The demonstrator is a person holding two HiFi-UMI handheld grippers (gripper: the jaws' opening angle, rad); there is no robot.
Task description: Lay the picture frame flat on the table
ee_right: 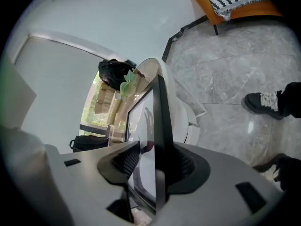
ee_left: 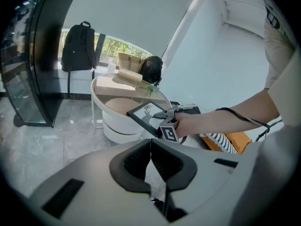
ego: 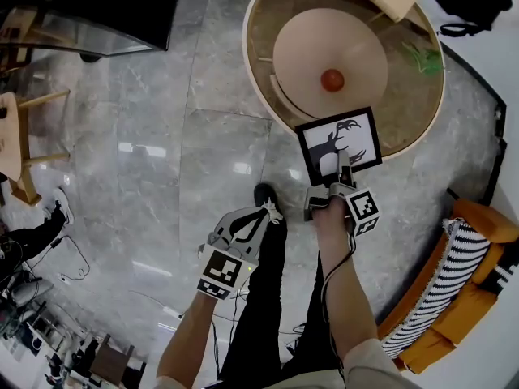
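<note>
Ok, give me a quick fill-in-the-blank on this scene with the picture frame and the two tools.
1. The right tool has a black ___ between its jaws.
2. The left tool has its jaws ___, with nothing between them.
3. The table is ___ in shape.
Missing words: picture frame; shut; round.

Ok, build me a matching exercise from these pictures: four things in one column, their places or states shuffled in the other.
1. left gripper
2. picture frame
3. striped cushion
4. black backpack

A. on the orange sofa
B. between the jaws of the right gripper
C. beside the window
D. jaws together, nothing between them

Pairs: 1-D, 2-B, 3-A, 4-C
</note>
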